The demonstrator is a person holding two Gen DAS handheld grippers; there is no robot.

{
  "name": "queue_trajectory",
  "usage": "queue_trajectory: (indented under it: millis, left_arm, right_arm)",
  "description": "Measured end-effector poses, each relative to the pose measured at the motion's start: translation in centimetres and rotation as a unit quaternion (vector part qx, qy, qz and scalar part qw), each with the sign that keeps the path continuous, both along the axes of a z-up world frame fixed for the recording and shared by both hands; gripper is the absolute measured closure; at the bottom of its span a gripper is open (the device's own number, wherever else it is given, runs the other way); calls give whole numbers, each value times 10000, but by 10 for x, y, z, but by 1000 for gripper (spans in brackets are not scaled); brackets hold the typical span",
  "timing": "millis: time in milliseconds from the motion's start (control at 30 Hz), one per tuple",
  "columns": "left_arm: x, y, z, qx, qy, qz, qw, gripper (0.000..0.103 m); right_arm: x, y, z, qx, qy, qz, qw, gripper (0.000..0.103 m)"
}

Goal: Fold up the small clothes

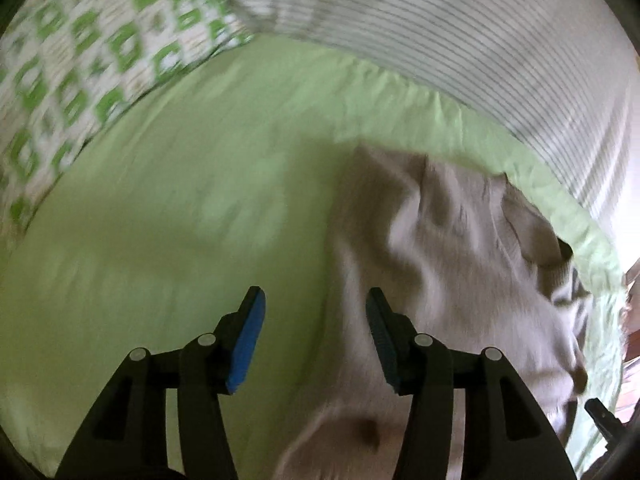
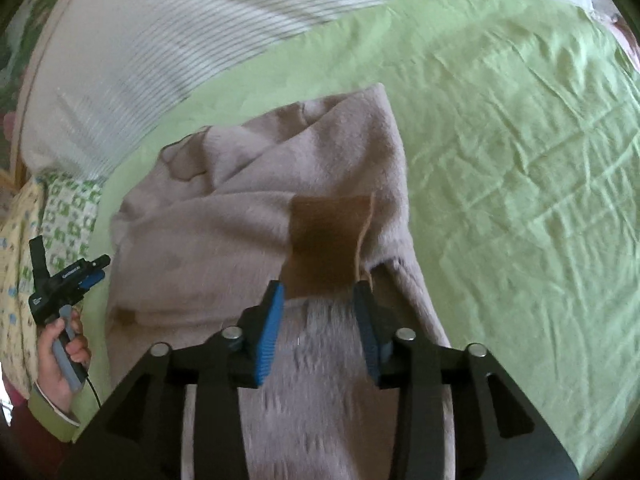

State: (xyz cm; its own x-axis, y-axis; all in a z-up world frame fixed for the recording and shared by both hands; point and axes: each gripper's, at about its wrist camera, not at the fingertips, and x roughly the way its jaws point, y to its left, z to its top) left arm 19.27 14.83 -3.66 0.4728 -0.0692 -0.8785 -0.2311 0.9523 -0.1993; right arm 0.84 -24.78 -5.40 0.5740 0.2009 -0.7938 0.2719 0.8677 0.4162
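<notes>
A rumpled beige fleece garment with a brown square patch lies on the light-green bedsheet, under the right gripper, whose jaws gape. The left gripper hangs spread wide over its edge.

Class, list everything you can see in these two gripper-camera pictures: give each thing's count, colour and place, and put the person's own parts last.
Garment: one, beige-grey, crumpled on the bed sheet under both grippers.
Patch: one, brown, on the garment just ahead of the right fingers.
Bed sheet: one, light green, covering the bed.
Striped cloth: one, white with thin dark lines, along the far edge of the sheet.
Patterned pillow: one, white with green squares, far left in the left view.
Left hand-held gripper: one, black with blue pads, open, above the garment's edge.
Right hand-held gripper: one, black with blue pads, open over the garment.
Left hand: one, gripping the left handle.
</notes>
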Motion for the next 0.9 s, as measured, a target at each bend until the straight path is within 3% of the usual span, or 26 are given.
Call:
queue_trajectory:
  millis: [133, 267, 367, 433, 500, 567, 700, 800, 900]
  left_arm:
    - [-35, 0, -10, -133, 199, 107, 9997, 47]
    - [-42, -4, -14, -119, 143, 262, 9995, 47]
    - [-33, -8, -18, 436, 249, 238, 9985, 49]
    - [-32, -6, -28, 863, 503, 253, 9947, 71]
    - [-42, 9, -28, 376, 513, 283, 9976, 75]
    - [-58, 15, -18, -110, 267, 183, 9994, 68]
    - [-99, 15, -3, -387, 141, -53, 9991, 44]
    - [-137, 15, -1, -677, 241, -143, 9973, 39]
    - [-175, 10, -7, -722, 458, -280, 9959, 39]
  right_arm:
    - [-23, 2, 5, -25, 33, 145, 9999, 62]
    - [-36, 6, 3, 16, 109, 283, 9995, 62]
    - [-45, 9, 6, 25, 80, 315, 9995, 62]
    - [-53, 6, 6, 115, 76, 259, 9996, 62]
    - [-60, 4, 7, 148, 104, 201, 9996, 62]
    - [-69, 3, 10, 149, 57, 182, 9997, 62]
    - [-87, -3, 6, 147, 122, 194, 9996, 62]
    - [-107, -9, 1, -10, 231, 226, 9995, 62]
    - [-129, -15, -7, 99, 330, 331, 9989, 59]
